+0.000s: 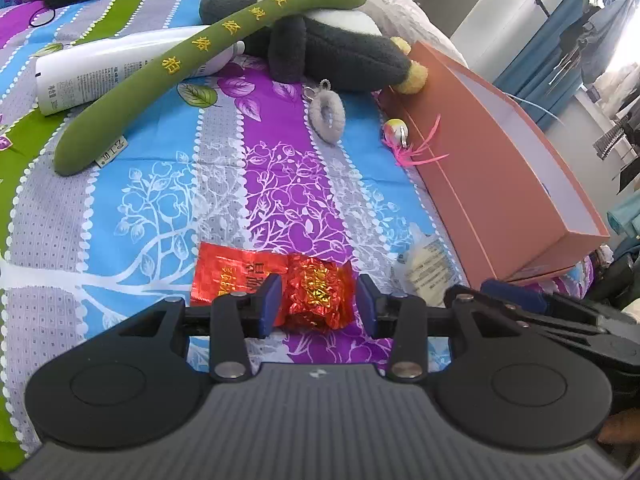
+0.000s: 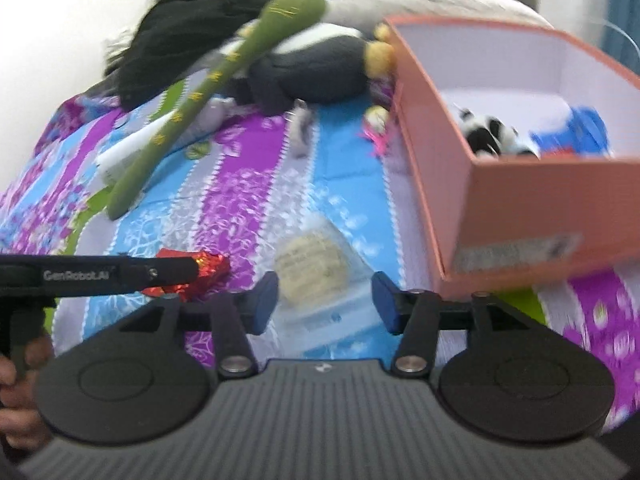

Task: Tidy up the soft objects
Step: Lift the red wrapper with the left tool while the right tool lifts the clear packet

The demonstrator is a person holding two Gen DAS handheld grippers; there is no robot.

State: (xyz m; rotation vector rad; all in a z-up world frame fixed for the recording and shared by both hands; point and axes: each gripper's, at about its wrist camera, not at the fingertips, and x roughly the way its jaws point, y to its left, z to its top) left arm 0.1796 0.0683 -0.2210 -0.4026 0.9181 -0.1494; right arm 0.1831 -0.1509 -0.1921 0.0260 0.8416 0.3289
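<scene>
My left gripper [image 1: 318, 300] is open, its blue pads on either side of a crinkled red foil packet [image 1: 316, 292] lying on the patterned bedsheet [image 1: 160, 208]. My right gripper [image 2: 325, 300] is open and empty above a clear packet with a pale round pad [image 2: 314, 266], which also shows in the left wrist view [image 1: 426, 266]. A pink cardboard box [image 2: 516, 208] stands at the right and holds a black-and-white plush [image 2: 492, 136] and a blue item [image 2: 576, 132]. A long green plush stick [image 1: 192, 64] lies across a grey-and-white penguin plush [image 1: 332, 40].
A white tube [image 1: 100, 68] lies under the green stick. A grey fuzzy keychain ring [image 1: 326, 114] and a small ball with pink feathers [image 1: 400, 136] lie near the box's side wall [image 1: 480, 184]. Dark clothing [image 2: 180, 36] is piled at the back.
</scene>
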